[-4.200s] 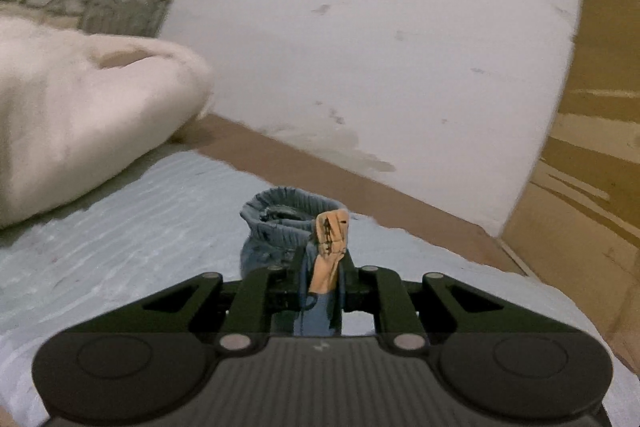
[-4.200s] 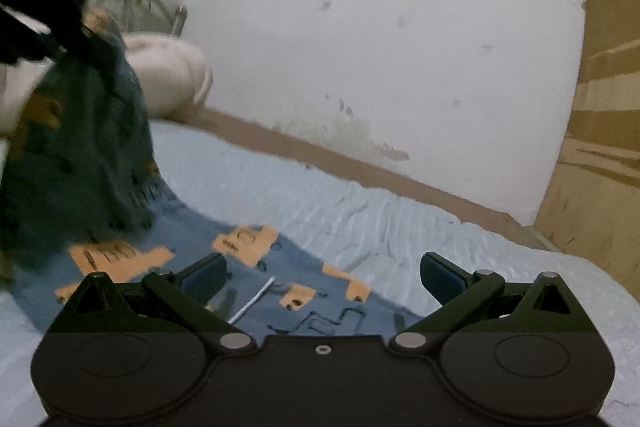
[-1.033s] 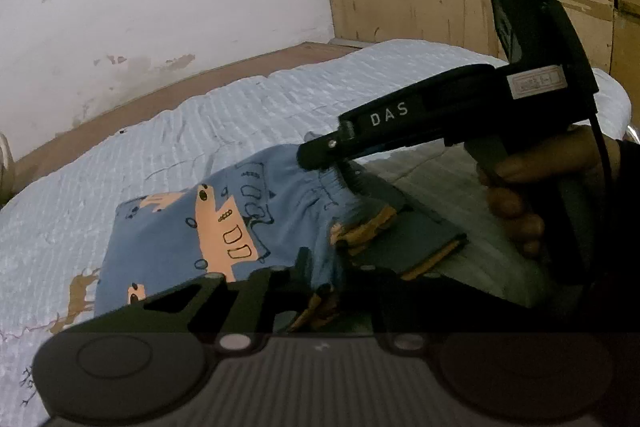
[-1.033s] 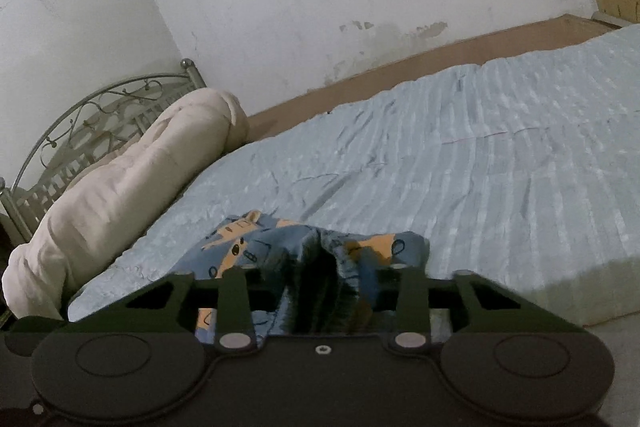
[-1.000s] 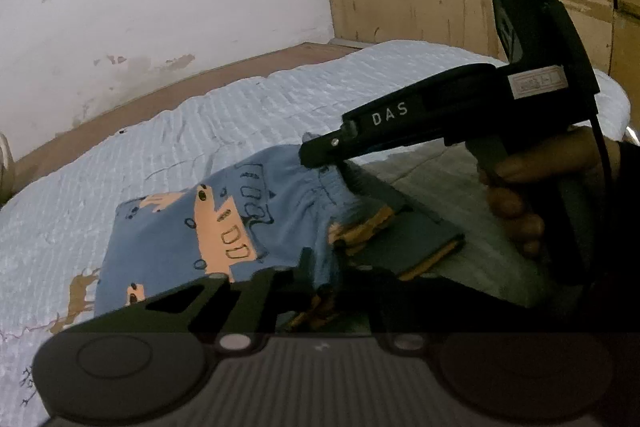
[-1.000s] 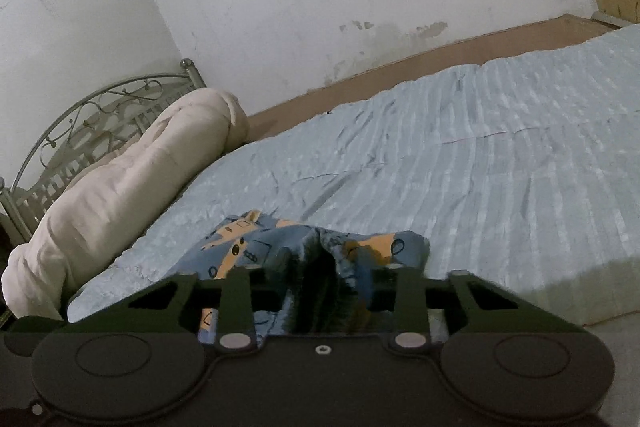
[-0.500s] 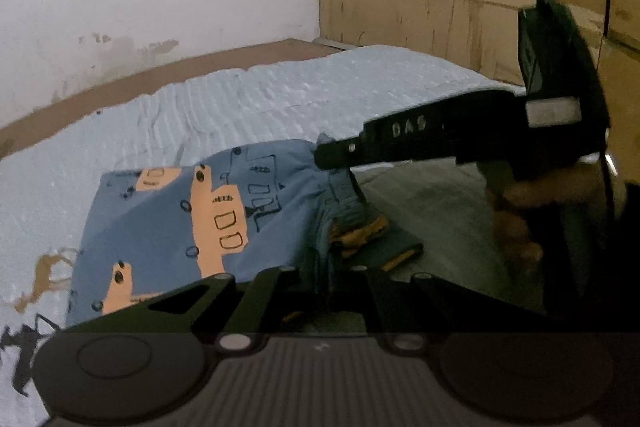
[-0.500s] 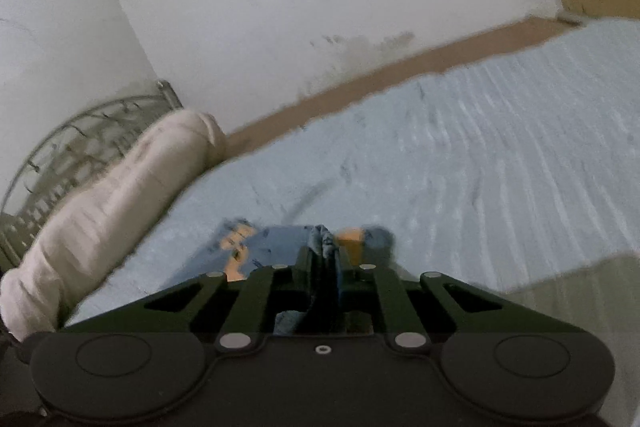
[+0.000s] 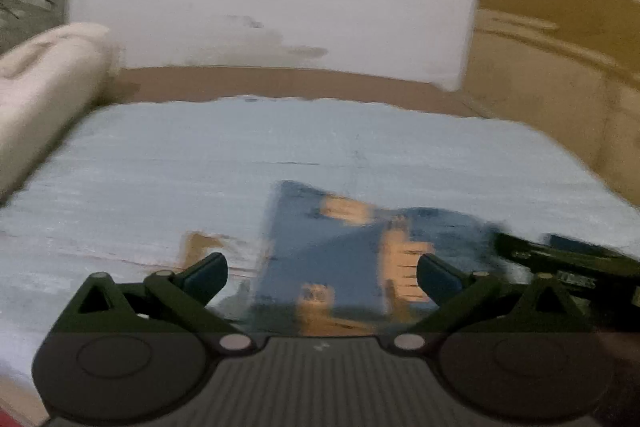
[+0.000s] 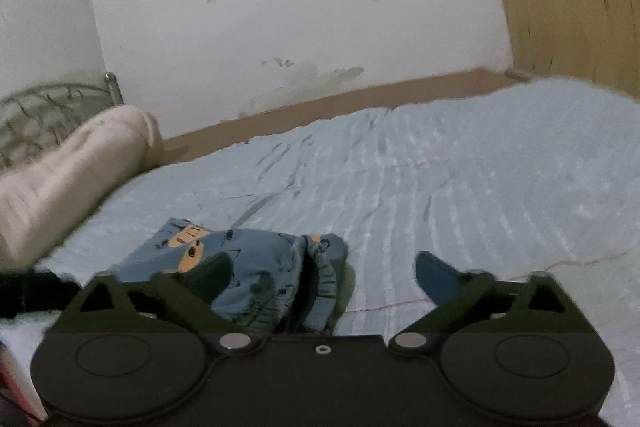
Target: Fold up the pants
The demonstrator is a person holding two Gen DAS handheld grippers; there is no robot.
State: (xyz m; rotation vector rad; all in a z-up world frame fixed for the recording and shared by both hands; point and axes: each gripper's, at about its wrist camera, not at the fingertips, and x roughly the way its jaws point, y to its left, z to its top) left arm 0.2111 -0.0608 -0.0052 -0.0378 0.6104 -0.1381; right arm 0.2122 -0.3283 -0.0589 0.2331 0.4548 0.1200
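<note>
The blue pants (image 9: 344,251) with orange prints lie folded on the light blue bedspread (image 9: 200,167), blurred in the left wrist view. My left gripper (image 9: 322,277) is open and empty just above their near part. In the right wrist view the pants (image 10: 256,267) lie bunched, waistband to the right. My right gripper (image 10: 322,277) is open and empty over them. The right gripper's body shows at the right edge of the left wrist view (image 9: 568,259).
A rolled cream blanket (image 10: 72,167) lies at the left by the metal headboard (image 10: 44,115). A white stained wall (image 10: 280,19) and brown bed frame edge (image 10: 340,99) are behind. A wooden wardrobe (image 9: 560,47) stands to the right.
Both grippers have opened and let go of the pants, which now lie on the bed. Both have pulled back, and the left view has swung towards the wall.
</note>
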